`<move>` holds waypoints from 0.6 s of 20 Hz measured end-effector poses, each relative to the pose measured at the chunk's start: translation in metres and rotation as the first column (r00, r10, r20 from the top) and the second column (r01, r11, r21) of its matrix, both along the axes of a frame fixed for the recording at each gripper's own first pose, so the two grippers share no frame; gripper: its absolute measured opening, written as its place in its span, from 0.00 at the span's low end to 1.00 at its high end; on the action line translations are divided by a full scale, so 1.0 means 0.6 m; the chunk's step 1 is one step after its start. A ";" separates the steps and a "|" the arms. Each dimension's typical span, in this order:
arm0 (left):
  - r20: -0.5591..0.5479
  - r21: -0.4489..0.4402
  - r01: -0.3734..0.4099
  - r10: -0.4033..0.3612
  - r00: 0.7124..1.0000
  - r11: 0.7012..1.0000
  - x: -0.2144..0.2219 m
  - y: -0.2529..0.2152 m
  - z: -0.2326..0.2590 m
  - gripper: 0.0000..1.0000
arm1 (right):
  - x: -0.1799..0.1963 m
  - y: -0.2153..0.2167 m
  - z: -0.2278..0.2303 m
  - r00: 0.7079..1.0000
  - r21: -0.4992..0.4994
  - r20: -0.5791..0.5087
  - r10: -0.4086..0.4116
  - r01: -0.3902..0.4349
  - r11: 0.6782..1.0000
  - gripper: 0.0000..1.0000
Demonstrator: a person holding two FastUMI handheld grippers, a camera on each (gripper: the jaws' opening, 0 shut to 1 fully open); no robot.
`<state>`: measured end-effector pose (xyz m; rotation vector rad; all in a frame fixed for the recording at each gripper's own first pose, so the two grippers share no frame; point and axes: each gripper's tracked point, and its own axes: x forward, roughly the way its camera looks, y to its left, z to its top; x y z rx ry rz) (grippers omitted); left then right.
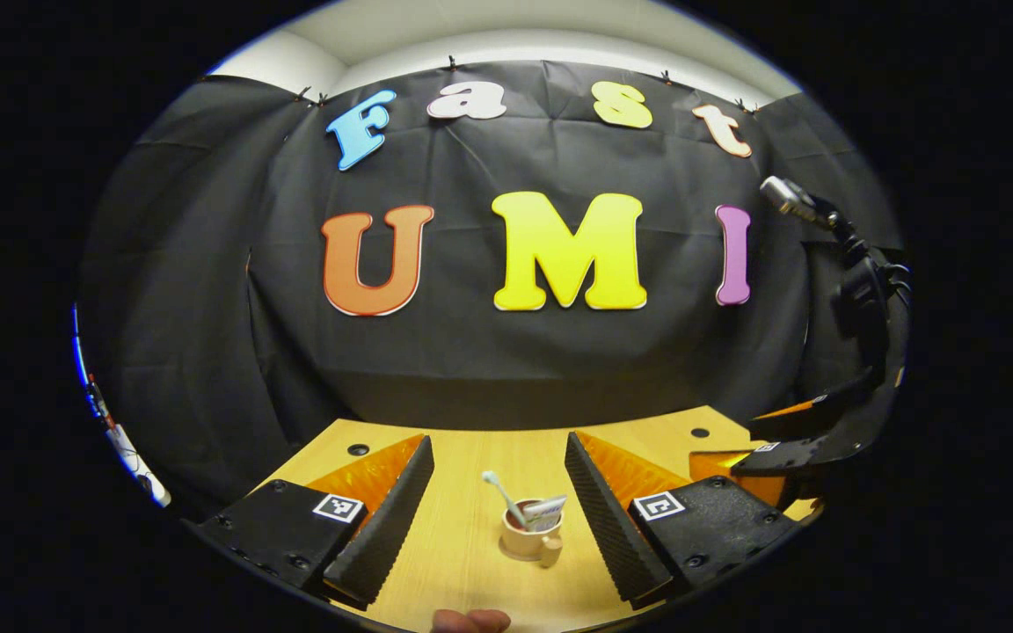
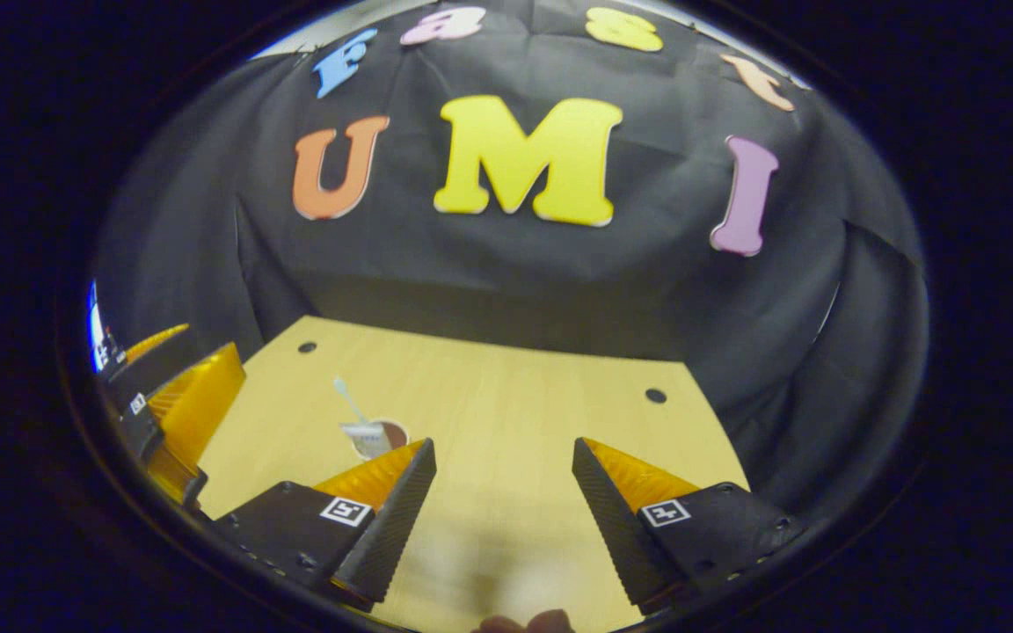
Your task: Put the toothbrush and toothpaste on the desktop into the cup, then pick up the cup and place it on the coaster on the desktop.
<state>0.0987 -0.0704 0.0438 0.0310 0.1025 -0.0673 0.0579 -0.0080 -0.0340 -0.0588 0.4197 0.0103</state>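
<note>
**Cup loaded and straight ahead of your left gripper; no coaster to be made out**

Nearest to you in the left gripper view, your left gripper (image 1: 499, 497) stands wide, both fingers apart and holding nothing. Between those fingers, a little farther out on the desktop (image 1: 462, 563), sits the cup (image 1: 531, 534), upright, its small handle turned toward you. The toothbrush (image 1: 503, 495) leans out of it up and to the left, and the toothpaste (image 1: 545, 512) stands in it just beside the brush. So the loading looks done; what is left, as I judge it, is the lift to the coaster, and I cannot make a coaster out in either view.

The cup lies dead ahead of your left gripper and apart from both fingers. Go straight forward and it will sit between them. Mind the brush: its long axis tilts left, toward your left finger.

Your right gripper (image 2: 503, 488) is also spread wide and empty. From it the cup (image 2: 381, 437) lies off to the left, partly hidden behind its left finger, so the left hand is the better placed.

Farther right in the left gripper view, the right gripper (image 1: 810, 431) hangs well apart from the cup.
</note>
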 end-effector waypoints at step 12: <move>0.052 -0.021 -0.008 0.009 0.999 1.000 -0.021 -0.063 0.067 0.95 | -0.049 -0.082 0.110 0.943 0.044 0.319 -0.094 0.084 0.995 0.95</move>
